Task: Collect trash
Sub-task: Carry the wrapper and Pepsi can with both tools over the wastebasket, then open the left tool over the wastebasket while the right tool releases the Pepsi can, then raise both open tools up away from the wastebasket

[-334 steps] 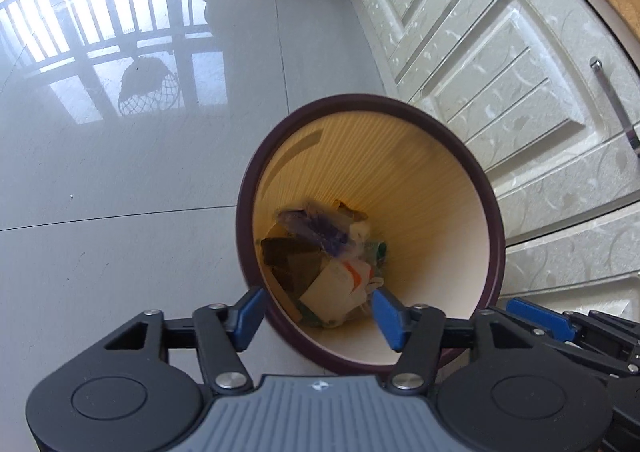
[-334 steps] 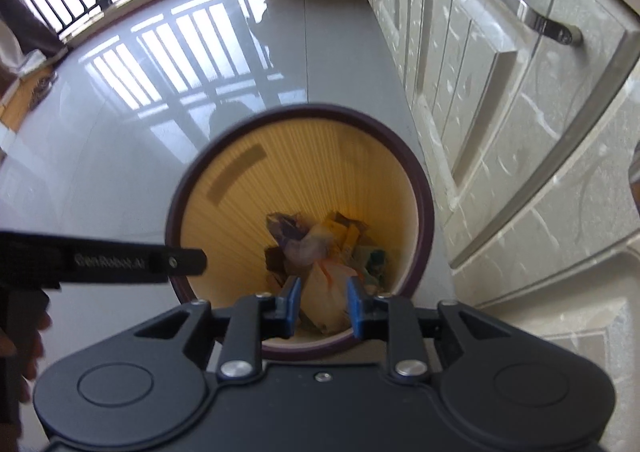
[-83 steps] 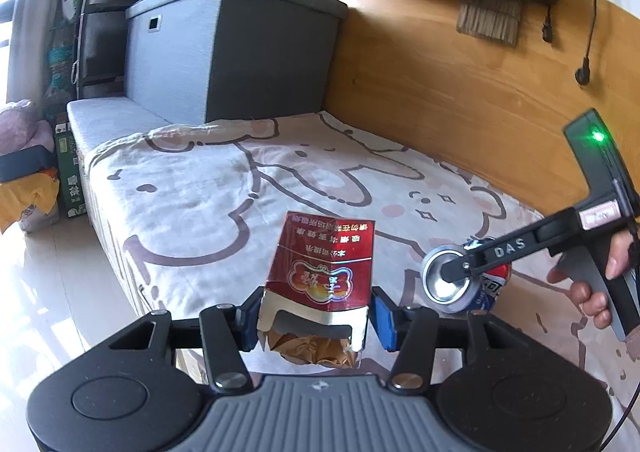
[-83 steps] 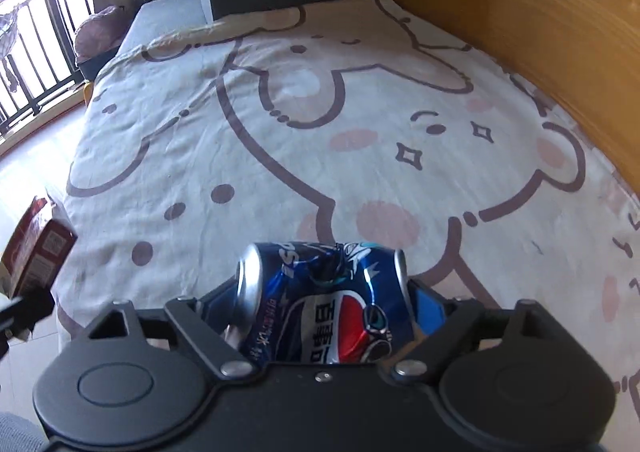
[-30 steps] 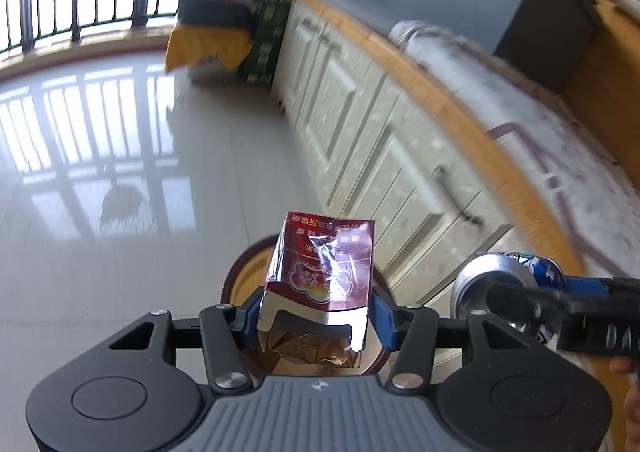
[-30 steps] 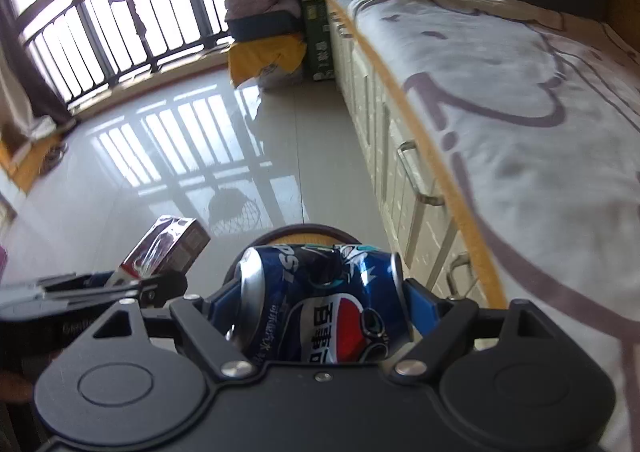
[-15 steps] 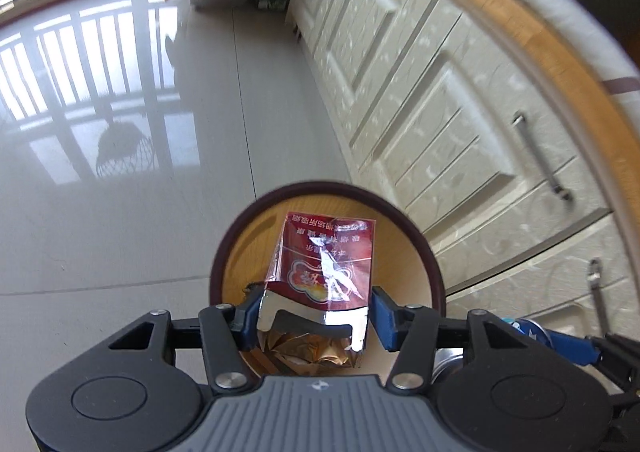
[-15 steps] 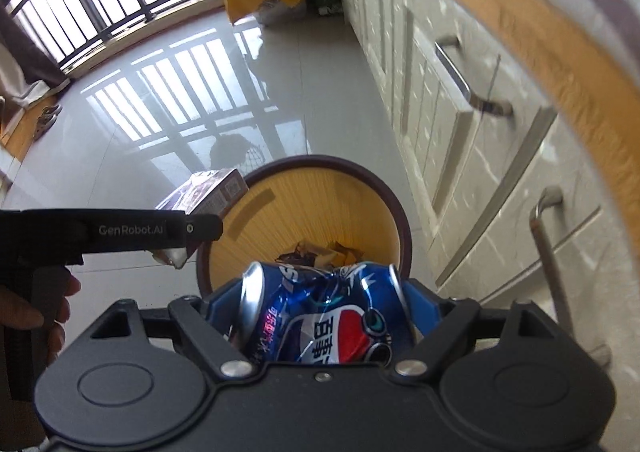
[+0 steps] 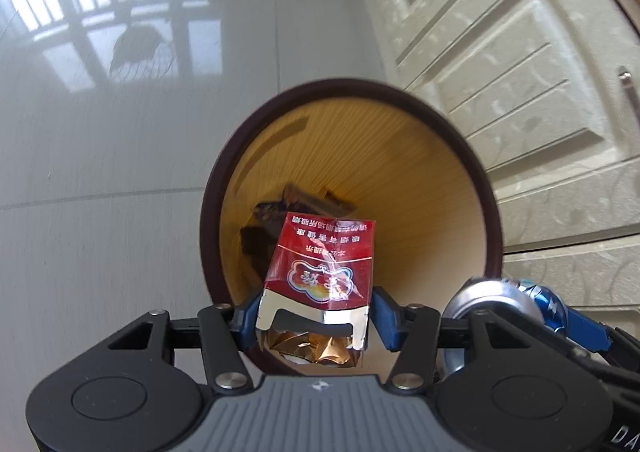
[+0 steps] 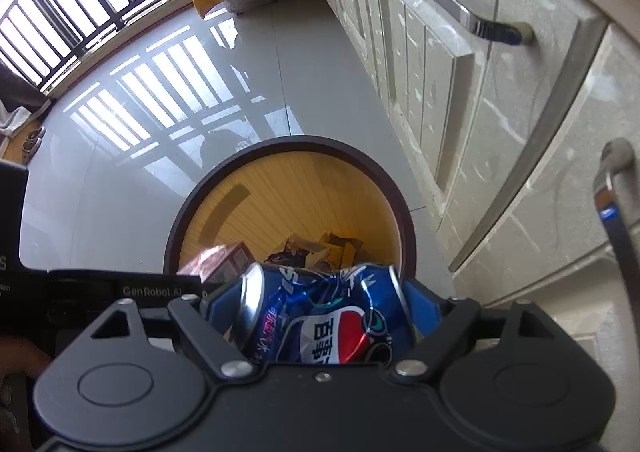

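Both tools over bin (image 9: 212,220) rim: left tool (image 9: 314,318) clamps carton (image 9: 320,264), right tool (image 10: 320,316) clamps can (image 10: 324,316).

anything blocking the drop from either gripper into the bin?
Nothing visible. The red pack in the left gripper and the blue can in the right gripper hang over the open bin, lidless.

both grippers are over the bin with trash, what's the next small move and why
Probably open the left gripper to drop the red cigarette pack: it hangs over the mouth of the bin. The right gripper and its crushed blue can sit nearer the rim.
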`<state>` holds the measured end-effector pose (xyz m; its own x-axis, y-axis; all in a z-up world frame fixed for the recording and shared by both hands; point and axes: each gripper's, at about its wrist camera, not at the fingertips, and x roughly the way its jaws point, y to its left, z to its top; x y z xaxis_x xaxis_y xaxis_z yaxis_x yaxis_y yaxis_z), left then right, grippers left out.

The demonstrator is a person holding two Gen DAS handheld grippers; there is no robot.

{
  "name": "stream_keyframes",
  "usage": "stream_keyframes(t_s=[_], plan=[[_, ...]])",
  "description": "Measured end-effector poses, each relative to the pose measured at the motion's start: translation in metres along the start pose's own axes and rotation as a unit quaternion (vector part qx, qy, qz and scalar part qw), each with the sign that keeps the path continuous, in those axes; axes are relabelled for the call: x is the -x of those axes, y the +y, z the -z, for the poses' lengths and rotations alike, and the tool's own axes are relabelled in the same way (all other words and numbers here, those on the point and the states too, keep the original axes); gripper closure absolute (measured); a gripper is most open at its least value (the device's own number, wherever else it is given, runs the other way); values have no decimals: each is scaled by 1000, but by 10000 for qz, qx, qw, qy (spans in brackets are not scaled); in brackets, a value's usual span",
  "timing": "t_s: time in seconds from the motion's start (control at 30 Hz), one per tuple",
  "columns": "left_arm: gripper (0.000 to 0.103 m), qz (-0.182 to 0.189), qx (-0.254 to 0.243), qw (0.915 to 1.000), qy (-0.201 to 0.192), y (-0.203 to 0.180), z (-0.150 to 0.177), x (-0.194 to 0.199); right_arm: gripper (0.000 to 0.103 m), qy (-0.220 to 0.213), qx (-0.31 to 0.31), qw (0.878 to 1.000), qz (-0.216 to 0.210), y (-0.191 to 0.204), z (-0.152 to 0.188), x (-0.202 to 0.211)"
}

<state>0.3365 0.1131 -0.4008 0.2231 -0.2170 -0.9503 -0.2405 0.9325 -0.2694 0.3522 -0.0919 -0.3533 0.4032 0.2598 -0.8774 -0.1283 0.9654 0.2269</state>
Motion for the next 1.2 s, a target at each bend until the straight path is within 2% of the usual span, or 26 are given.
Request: stream_keyframes(t_s=[0.03,0.13,0.2,0.3,0.5,0.6,0.73,0.97,1.2], plan=[[33,-21,33,10000,58,2,1,-1,17,2,-31,10000,-2,0,0,-2],[15,151,107,9998,105,5,3,0,17,34,-35,10000,9,-5,-1,-6],[10,16,25,9999,109,2,3,2,17,58,-49,10000,10,-6,-1,-9],[9,-66,-66,9999,101,0,2,3,16,114,-69,9999,-23,-7,-1,-14],[0,-221,-226,9995,48,2,3,13,15,177,77,9995,-247,-5,-1,-18],[0,-249,-200,9995,-13,7,2,19,0,127,116,9994,-309,-5,0,-14],[0,-321,-230,9992,-1,10,1,24,0,102,232,9991,-342,-4,2,-6],[0,-349,-400,9985,-98,4,5,39,0,186,730,9971,-98,6,10,9],[0,-376,-575,9971,-335,-2,10,71,0,207,1068,9940,136,19,9,33]])
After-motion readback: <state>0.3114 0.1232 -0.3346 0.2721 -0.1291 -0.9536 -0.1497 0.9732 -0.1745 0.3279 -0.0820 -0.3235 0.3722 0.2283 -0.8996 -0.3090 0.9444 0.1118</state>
